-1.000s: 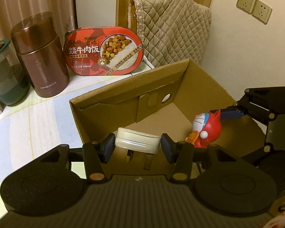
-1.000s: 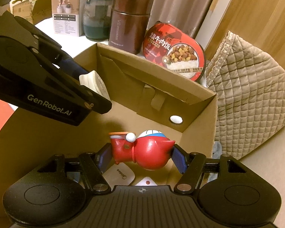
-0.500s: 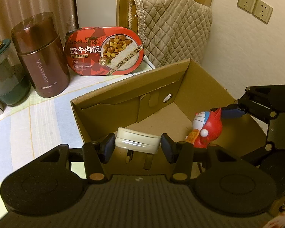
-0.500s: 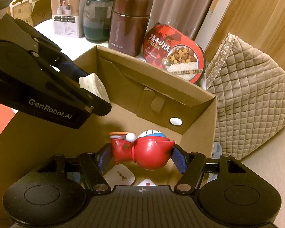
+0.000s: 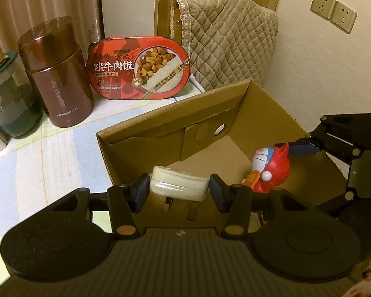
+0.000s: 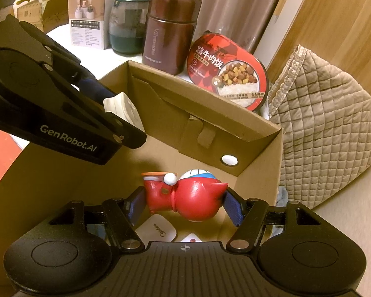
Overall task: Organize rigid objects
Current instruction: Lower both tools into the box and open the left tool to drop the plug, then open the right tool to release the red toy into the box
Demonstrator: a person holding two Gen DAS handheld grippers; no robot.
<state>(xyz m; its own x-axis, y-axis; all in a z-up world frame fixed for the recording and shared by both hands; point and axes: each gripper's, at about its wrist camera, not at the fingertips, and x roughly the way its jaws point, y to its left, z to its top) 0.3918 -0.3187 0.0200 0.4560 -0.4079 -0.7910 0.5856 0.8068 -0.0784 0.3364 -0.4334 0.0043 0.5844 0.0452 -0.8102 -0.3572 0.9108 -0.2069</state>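
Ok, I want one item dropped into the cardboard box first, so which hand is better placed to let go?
Probably right: the right gripper holds the red figurine over the middle of the box. The left gripper holds the white plug close to the box's near corner.

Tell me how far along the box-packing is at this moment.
Done: two white items already lie on the floor of the cardboard box. In hand: the left gripper holds a white plug adapter and the right gripper holds a red toy figure, both above the open box, unreleased. Left: setting both down inside.
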